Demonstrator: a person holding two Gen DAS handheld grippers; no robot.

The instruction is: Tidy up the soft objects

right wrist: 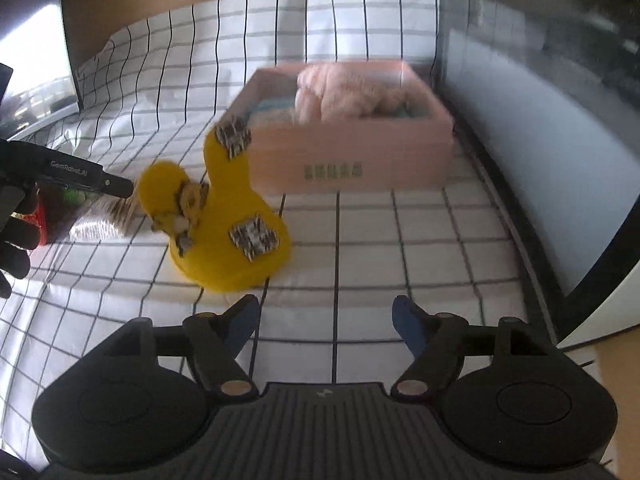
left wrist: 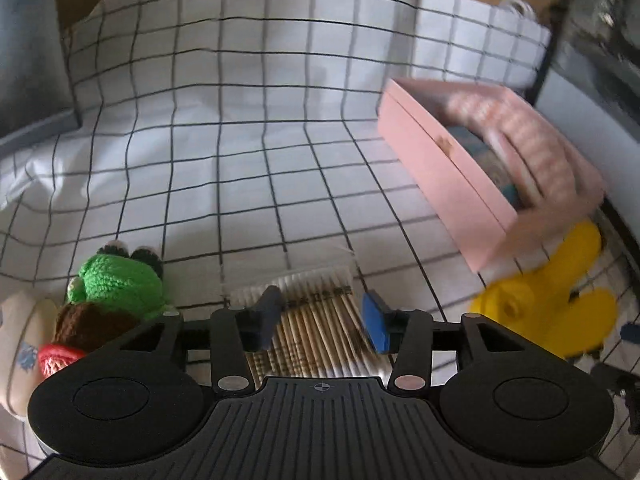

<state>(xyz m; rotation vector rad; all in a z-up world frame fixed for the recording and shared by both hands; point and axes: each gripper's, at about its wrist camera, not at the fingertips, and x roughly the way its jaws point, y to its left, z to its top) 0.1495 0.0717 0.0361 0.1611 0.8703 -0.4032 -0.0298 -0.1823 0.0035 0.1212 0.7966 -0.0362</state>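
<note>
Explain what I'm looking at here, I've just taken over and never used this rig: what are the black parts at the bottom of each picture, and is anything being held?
Each picture comes from a camera on a hand-held two-finger gripper, looking forward along its fingers; a person carries one in each hand. The black parts are the grippers themselves.

The left wrist view shows the left gripper over a pack of cotton swabs; its jaws stand apart on either side, not pressing. A green knitted toy lies beside it.

The right wrist view shows the right gripper, open and empty, facing a yellow plush toy on the checked cloth. Behind sits a pink box already holding a pink fluffy item.

Nothing is held.
</note>
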